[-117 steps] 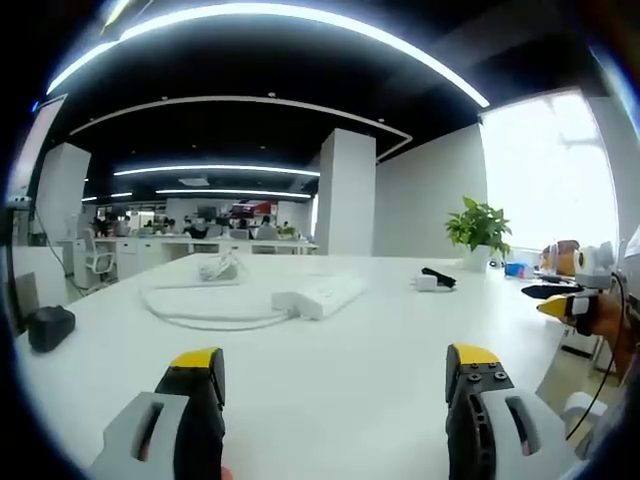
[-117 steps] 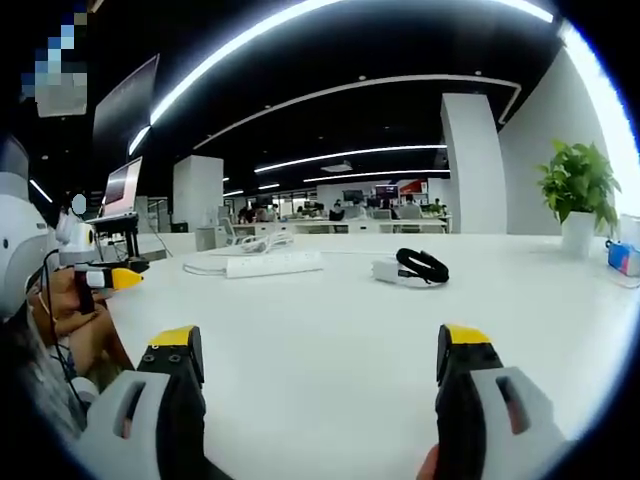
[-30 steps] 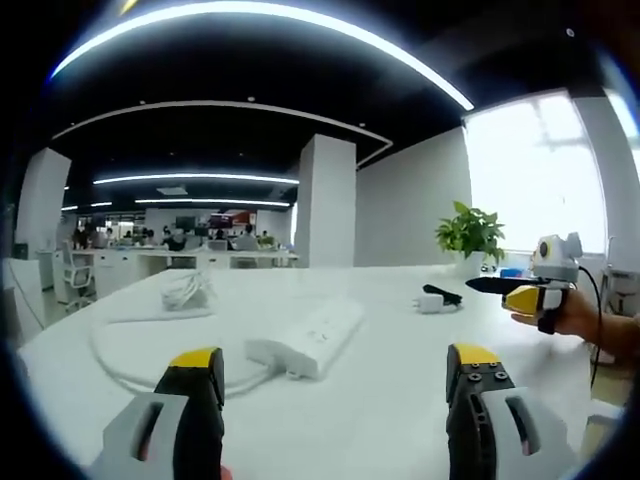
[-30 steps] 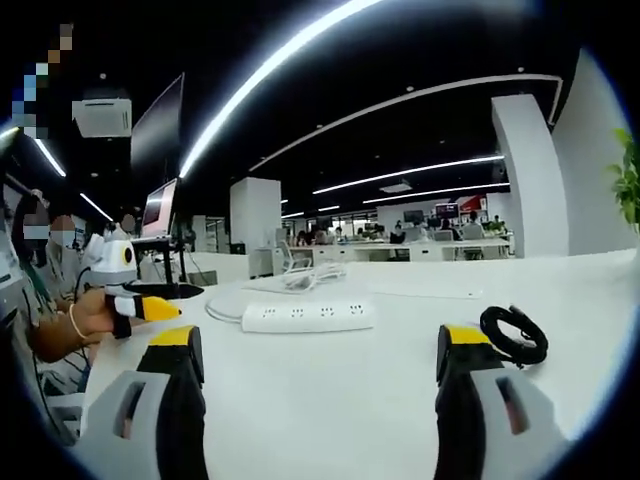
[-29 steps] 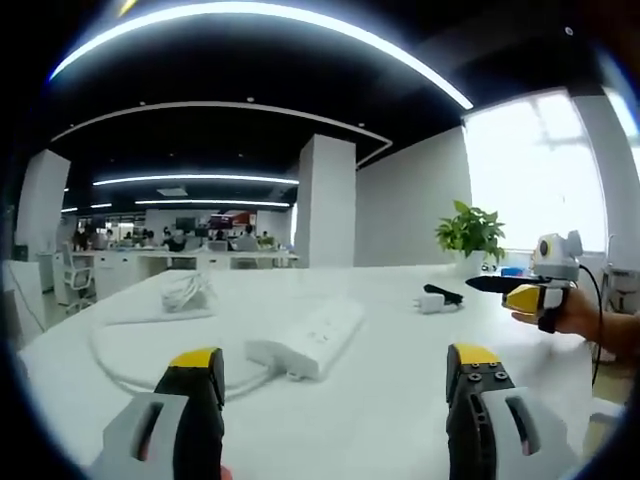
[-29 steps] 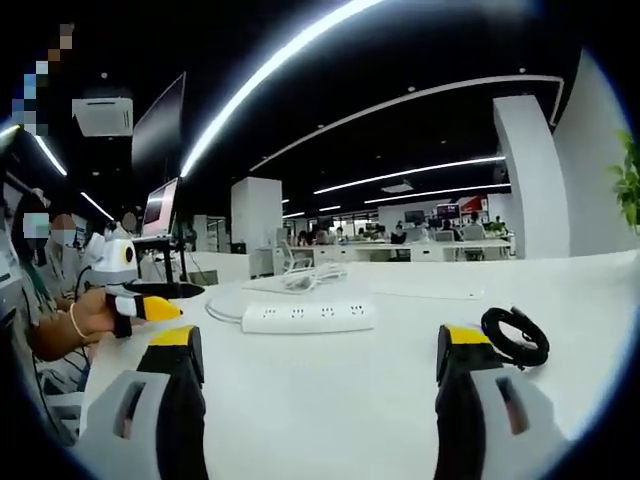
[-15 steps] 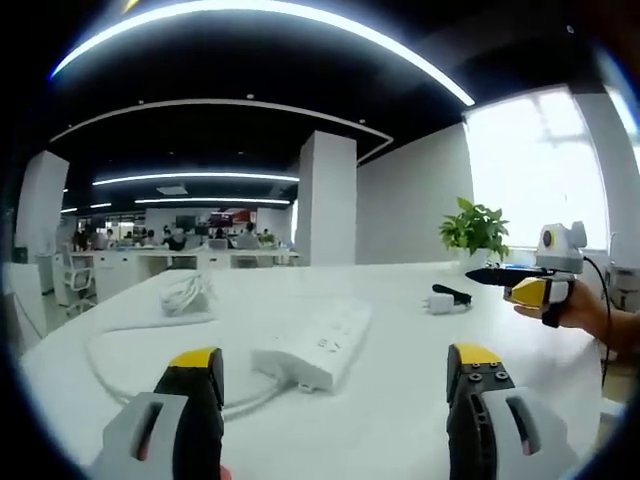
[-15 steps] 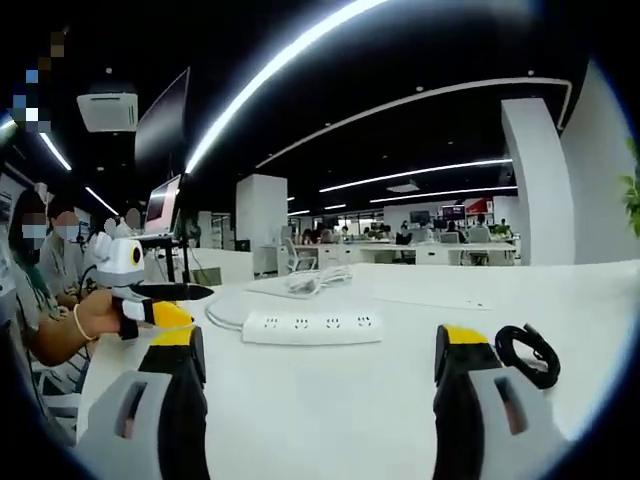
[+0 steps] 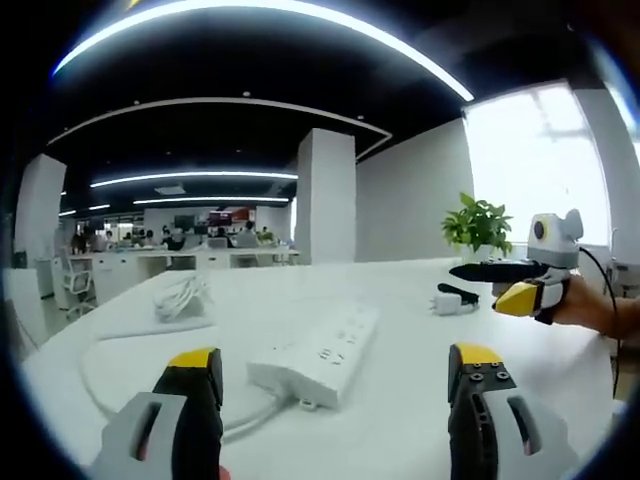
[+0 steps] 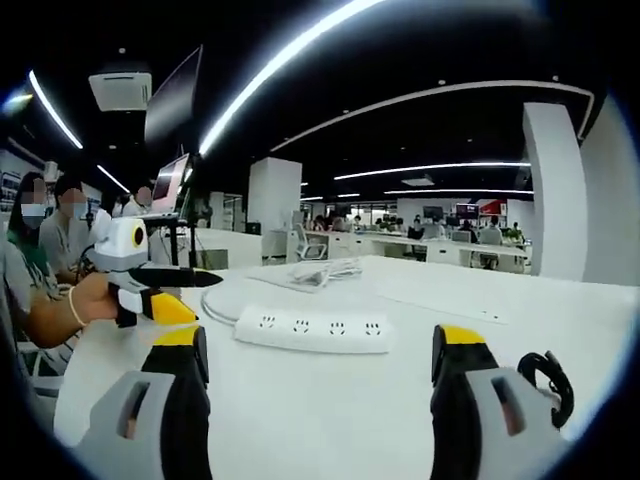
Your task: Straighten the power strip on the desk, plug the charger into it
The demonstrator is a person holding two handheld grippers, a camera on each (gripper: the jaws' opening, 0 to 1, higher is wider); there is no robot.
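Office desk (image 9: 400, 400) | power strip (image 9: 318, 352) lies askew, uncorrected | your left gripper (image 9: 330, 385) and right gripper (image 10: 320, 370) spread wide, empty, approaching | charger (image 9: 447, 300) waits apart.

The desk (image 9: 400, 400) has a smooth white top with a soft sheen; the power strip (image 9: 315, 352) on it looks like white moulded plastic with a matt face, and its cable (image 9: 120, 385) is smooth white sheathing. The left gripper (image 9: 335, 375) and right gripper (image 10: 322, 355) both show matt grey plastic bodies, black jaws and glossy yellow tips; the charger (image 9: 447, 301) is white plastic with a coiled black rubbery cord (image 10: 548, 380); the potted plant (image 9: 477, 226) has glossy green leaves.
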